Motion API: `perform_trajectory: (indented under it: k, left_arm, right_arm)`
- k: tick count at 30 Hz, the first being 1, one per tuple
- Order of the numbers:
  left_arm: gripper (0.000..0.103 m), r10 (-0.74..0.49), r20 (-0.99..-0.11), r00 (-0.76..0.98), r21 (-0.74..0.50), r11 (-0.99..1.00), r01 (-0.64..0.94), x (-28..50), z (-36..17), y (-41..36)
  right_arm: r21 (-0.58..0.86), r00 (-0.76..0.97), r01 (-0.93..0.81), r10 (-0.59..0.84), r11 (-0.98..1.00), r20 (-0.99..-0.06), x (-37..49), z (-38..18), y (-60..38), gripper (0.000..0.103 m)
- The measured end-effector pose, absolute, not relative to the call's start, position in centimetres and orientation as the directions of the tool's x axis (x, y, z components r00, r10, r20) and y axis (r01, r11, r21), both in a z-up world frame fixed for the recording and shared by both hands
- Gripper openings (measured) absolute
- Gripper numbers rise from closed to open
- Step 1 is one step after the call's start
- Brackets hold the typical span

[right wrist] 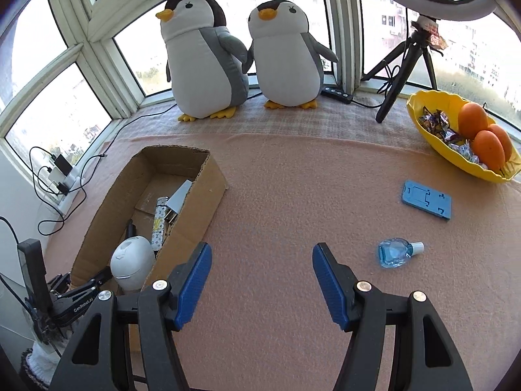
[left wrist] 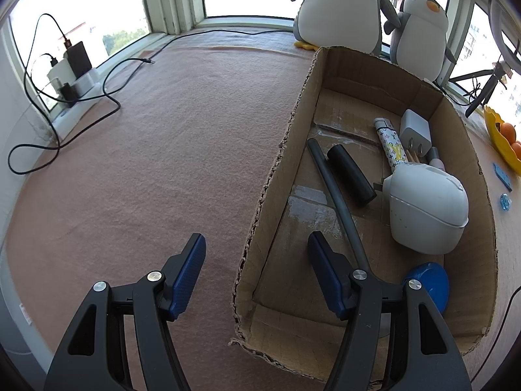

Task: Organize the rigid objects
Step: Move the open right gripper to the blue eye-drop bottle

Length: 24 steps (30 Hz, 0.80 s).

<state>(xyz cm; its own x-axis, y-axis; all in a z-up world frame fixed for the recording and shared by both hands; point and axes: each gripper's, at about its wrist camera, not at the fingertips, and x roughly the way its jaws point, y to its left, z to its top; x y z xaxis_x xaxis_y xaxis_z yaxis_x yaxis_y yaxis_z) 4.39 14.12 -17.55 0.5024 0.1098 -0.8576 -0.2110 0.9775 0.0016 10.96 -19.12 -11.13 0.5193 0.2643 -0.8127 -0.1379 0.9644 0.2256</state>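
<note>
Bottle [right wrist: 395,252], the little clear blue one, lies on its side on the counter [right wrist: 276,195] just right of the right gripper [right wrist: 260,280], whose jaws hang open and empty, so I'd swing right and pinch across its body, not the cap. Loads of bare cloth around it; only the blue plate [right wrist: 426,202] is nearby, and the cardboard box [right wrist: 208,192] with its ragged rim sits well left, the left gripper [left wrist: 257,273] straddling its near wall, jaws apart, holding nothing.

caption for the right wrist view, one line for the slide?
Right gripper, jaws open and empty, over pink cloth between the cardboard box and the blue bottle.
</note>
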Motion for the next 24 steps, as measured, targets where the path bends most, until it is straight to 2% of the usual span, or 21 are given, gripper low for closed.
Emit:
perform_trajectory:
  k: [7,13,24]
  left_arm:
    - [0.066,0.108,-0.857,0.505,0.001,0.978,-0.207,4.4,-17.5,14.1]
    - [0.066,0.109,-0.857,0.504,0.001,0.978,-0.209,4.4,-17.5,14.1]
    - [0.066,0.108,-0.857,0.505,0.000,0.978,-0.210,4.4,-17.5,14.0]
  right_arm:
    - [0.237,0.491,0.068,0.174,0.969,-0.854,11.3,-13.8,-25.0,0.060]
    - [0.301,0.446,0.197,0.188,0.933,-0.875,12.1,-15.8,-28.1,0.060]
    - [0.355,0.424,0.312,0.205,0.881,-0.882,14.3,-17.8,-30.6,0.060]
